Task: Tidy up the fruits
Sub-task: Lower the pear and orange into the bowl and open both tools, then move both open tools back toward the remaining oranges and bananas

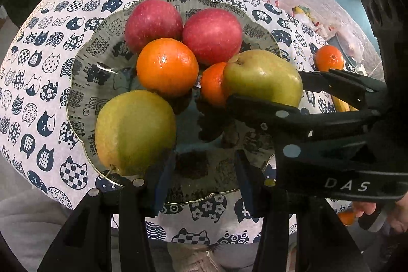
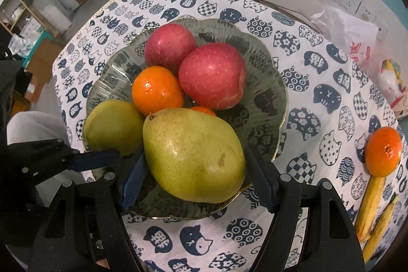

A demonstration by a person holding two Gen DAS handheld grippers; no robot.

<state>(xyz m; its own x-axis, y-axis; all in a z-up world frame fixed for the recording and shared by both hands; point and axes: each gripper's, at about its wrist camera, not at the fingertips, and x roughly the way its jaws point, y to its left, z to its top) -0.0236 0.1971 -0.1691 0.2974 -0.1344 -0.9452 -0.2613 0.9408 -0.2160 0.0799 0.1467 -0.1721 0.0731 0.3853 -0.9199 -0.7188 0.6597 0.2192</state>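
The right wrist view showed the right hand-held gripper [image 2: 195, 171] holding a big green pear [image 2: 193, 157] between its two fingers, one blue pad pressed on each side of it. The pear hung over the near edge of a glass plate [image 2: 265, 103]. The plate sat on a desk covered by a cloth with blue cat faces [image 2: 301, 119]. On the plate were two red apples, one at the back [image 2: 169, 46] and one nearer [image 2: 213, 75], touching each other. A round orange [image 2: 157, 89] sat just in front of them, and a second green pear [image 2: 113, 126] lay at the left side of the plate. A small bit of another orange [image 2: 203, 110] peeked out behind the held pear. Off the plate, at the right, a lone orange [image 2: 382, 151] sat on the cloth with yellow bananas [image 2: 372, 210] just below it. A white plastic bag [image 2: 357, 42] lay at the far right by the wall. In the left wrist view, the left hand-held gripper [image 1: 201, 184] was open wide with nothing in it. It was over the near part of the plate [image 1: 84, 63], and its left finger [image 1: 164, 182] was just beside the second pear [image 1: 135, 131]. The held pear [image 1: 262, 78] showed there too, at the right of the plate and touching the small orange [image 1: 213, 84].
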